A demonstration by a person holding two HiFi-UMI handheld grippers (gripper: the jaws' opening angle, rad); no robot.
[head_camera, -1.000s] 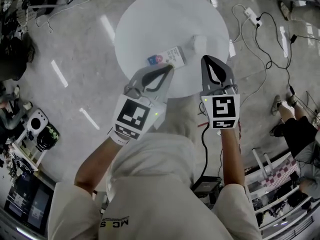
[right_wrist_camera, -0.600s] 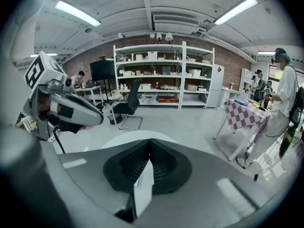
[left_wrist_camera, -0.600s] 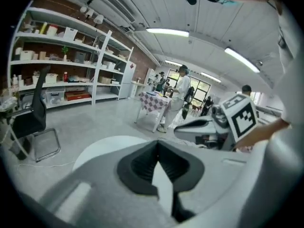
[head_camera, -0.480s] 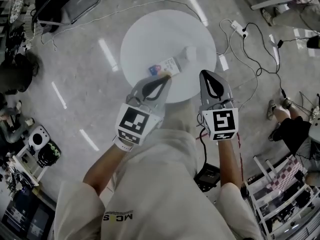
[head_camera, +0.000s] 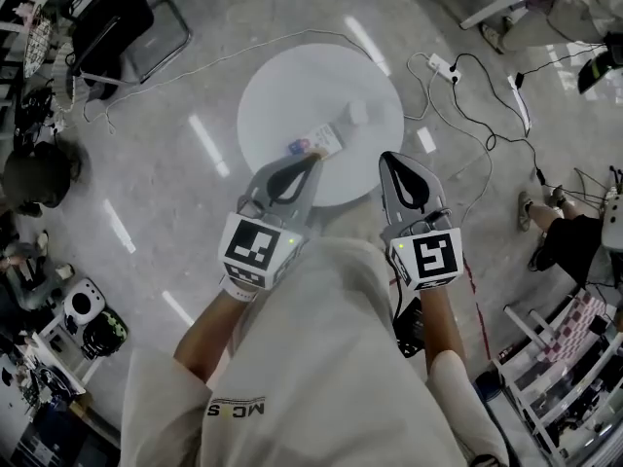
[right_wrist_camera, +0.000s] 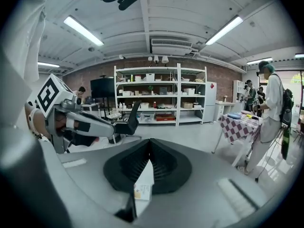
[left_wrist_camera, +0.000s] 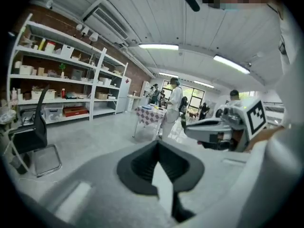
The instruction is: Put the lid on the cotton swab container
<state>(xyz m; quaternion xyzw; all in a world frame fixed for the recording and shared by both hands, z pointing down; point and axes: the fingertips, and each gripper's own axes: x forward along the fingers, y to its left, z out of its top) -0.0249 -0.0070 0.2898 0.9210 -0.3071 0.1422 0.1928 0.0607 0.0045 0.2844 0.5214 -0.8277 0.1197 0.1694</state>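
On the round white counter point(head_camera: 277, 86) sit one cotton swab container point(head_camera: 318, 142) and, near it, one lid point(head_camera: 357, 113), not on the container. Two grippers hang over the near edge. The left gripper point(head_camera: 313, 160) has its fingers closed tip to tip on nothing, and so does the right gripper point(head_camera: 387, 158).

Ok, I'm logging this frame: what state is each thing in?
Container, on the table, lid off.
Lid, on the table, beside the container.
Left gripper, fingers together, empty.
Right gripper, fingers together, empty.
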